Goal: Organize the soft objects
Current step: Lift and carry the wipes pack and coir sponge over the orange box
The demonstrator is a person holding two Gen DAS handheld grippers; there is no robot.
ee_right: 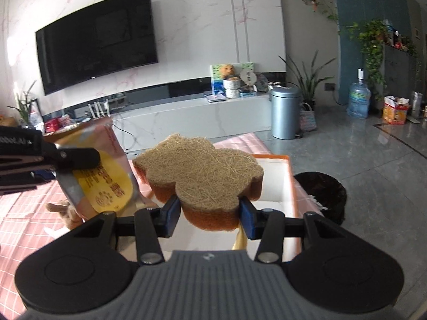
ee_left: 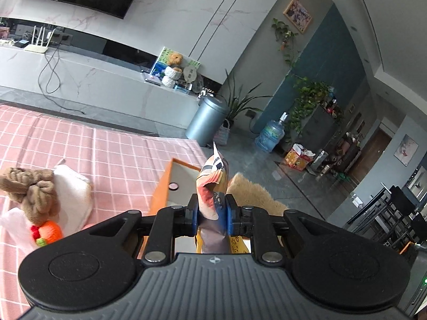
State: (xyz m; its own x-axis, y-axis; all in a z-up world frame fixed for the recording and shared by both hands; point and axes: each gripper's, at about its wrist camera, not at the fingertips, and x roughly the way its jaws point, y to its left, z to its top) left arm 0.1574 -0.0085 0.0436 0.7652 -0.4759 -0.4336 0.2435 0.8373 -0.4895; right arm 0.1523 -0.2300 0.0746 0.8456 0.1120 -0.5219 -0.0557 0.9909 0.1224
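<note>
Pink checked cloth [ee_left: 80,146] is covering the low surface where all this is happening, with a wall-mounted television and a pale marble-look cabinet looming behind. Lying far left on the cloth is a brown knitted toy [ee_left: 32,192] with an orange knitted piece tucked against it, leaning on something white and soft. Next along, the left gripper [ee_left: 212,213] is pinching a crinkly printed snack pouch [ee_left: 213,184] upright between its blue pads, which are clearly pressing into the pouch. Sitting beyond it is the orange-sided storage box [ee_right: 289,176], white inside and holding a small round pinkish thing. Further right, the right gripper [ee_right: 209,214] is clamping a flower-shaped scouring sponge [ee_right: 197,170] (fibrous tan top, orange foam underneath), and the sponge is hovering level over the box's near edge. Both items are hanging very close together in the air, the pouch just beside the sponge. My worry is that they are crowding each other above one opening, so a release could bump the sponge askew onto the rim, or the slick pouch could slide from its narrow pinch and drop outside onto the cloth.
</note>
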